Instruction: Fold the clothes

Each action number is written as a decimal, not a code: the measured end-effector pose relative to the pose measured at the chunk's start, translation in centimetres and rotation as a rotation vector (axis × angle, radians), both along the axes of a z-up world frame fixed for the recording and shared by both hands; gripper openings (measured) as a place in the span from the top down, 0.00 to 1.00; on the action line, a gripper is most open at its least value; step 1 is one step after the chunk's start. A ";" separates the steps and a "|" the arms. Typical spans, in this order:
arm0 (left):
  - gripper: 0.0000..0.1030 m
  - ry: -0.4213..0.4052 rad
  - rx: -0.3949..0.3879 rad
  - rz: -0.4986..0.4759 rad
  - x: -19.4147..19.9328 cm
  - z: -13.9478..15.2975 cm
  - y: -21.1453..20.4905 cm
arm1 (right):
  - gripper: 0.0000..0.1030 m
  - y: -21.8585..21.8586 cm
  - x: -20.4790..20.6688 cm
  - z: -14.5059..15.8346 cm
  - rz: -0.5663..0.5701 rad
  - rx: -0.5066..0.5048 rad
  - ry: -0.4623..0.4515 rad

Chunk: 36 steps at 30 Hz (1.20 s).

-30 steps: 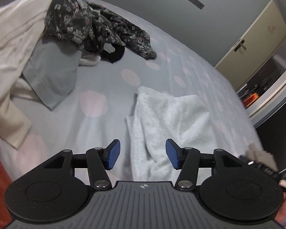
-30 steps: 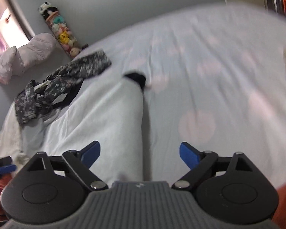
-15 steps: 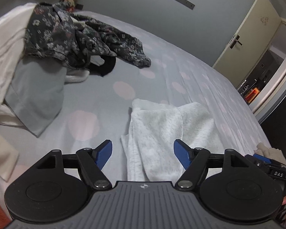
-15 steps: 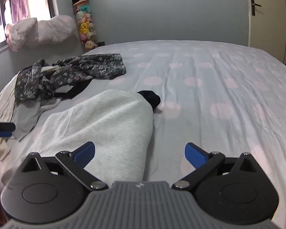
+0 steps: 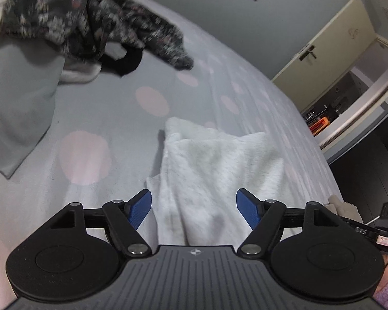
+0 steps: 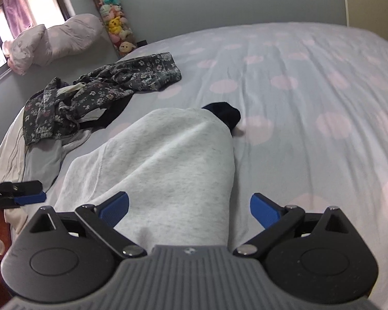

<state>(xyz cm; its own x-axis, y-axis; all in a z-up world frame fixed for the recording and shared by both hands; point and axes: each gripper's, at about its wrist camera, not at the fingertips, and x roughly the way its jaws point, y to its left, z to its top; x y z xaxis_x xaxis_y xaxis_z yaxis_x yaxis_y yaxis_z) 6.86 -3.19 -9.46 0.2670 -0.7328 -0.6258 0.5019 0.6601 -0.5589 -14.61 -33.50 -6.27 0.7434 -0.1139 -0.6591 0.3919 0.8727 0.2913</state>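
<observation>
While both grippers, left (image 5: pixel 194 206) and right (image 6: pixel 189 208), hover with jaws spread and empty, grey sweatshirt (image 6: pixel 165 160) looks half-folded; floral garment (image 6: pixel 101 87) lies crumpled on the bed (image 6: pixel 310 90).

Open bed to the right, clothes crowding the left

The bed (image 6: pixel 310 82) lies bare from the grey fleece garment (image 6: pixel 168 160) to its right edge and far edge. A black sock (image 6: pixel 223 115) touches the fleece's far end; the floral garment (image 6: pixel 103 90), a grey cloth (image 5: pixel 15 108) and white fabric (image 6: pixel 7 152) block the left edge.
</observation>
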 end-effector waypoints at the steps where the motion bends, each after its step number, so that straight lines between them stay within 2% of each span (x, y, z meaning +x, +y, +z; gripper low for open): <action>1: 0.31 0.017 0.006 0.001 0.5 -0.5 -0.3 | 0.03 -0.2 0.2 -0.1 -0.003 0.010 0.005; 11: 0.31 0.161 -0.002 -0.017 3.9 -5.0 -1.8 | 0.03 -2.1 1.5 -0.9 0.003 0.040 0.007; 14: 0.31 0.173 -0.012 -0.030 4.5 -5.5 -2.3 | 0.02 -3.1 1.9 -1.3 -0.013 0.048 0.031; 18: 0.33 0.200 -0.042 -0.024 5.1 -6.2 -2.9 | 0.02 -5.0 2.5 -2.3 -0.025 0.108 0.033; 26: 0.55 0.218 -0.060 0.012 5.5 -6.8 -2.5 | 0.02 -8.0 4.3 -4.9 0.007 0.276 0.002; 32: 0.63 0.226 -0.037 0.012 5.7 -6.6 -3.1 | 0.02 -9.6 5.6 -6.9 0.038 0.383 -0.017; 33: 0.64 0.223 -0.031 0.011 5.6 -6.6 -3.2 | 0.03 -9.9 5.8 -7.3 0.043 0.401 -0.021; 35: 0.67 0.216 -0.022 0.017 5.4 -6.5 -3.3 | 0.12 -10.2 6.2 -7.8 0.058 0.437 -0.030; 36: 0.68 0.213 -0.019 0.023 5.2 -6.5 -3.4 | 0.24 -10.2 6.3 -8.0 0.070 0.455 -0.038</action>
<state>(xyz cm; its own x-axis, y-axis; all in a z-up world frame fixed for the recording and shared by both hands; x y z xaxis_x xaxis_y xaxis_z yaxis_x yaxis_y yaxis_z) 12.07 -6.54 -15.91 0.1465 -0.7404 -0.6560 0.3559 0.6582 -0.6634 -8.29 -43.70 -14.30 0.7637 0.2320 -0.6025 0.3184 0.6764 0.6641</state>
